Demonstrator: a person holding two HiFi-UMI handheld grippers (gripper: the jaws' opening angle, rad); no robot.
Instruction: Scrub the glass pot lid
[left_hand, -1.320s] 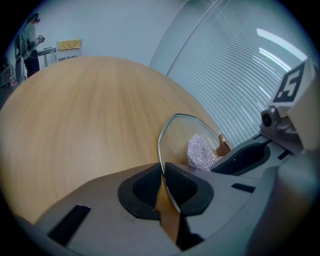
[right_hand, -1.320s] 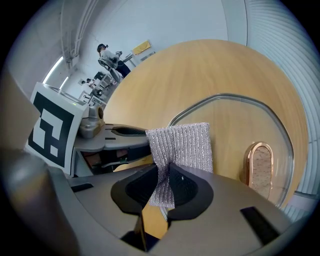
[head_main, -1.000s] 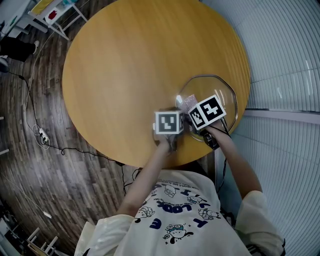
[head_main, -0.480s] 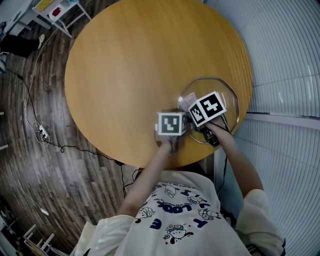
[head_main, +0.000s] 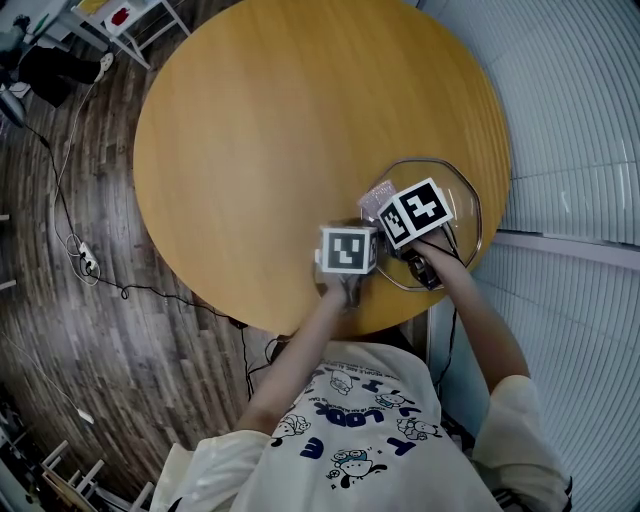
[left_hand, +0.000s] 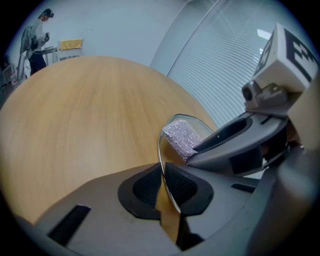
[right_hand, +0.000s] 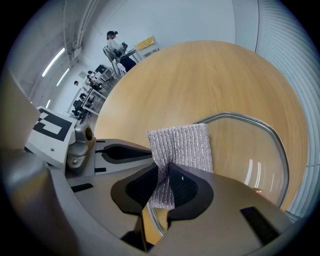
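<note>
Round pale-wood table (head_main: 280, 120) over dark plank floor (head_main: 60, 330), white slatted blinds (head_main: 570, 120) along the right.

At the table's near-right edge, close to the person: clear glass pot lid with metal rim (head_main: 468, 210). Flat or tilted, cannot tell.

Left gripper (left_hand: 163, 186): closed tight on the lid's rim, apparently steadying it.

Right gripper (right_hand: 168, 186): clamped on a silver mesh scouring cloth (right_hand: 182, 145), with the free end fanned out over the glass just inside the rim. Seems to be touching, though contact not certain.

Reads as mid-scrub: lid held, cloth at the glass, both tools close together.

No foam, water or grime visible, so no way of judging area already covered.

Likely left: remainder of the glass and rim, then release of lid and cloth.
</note>
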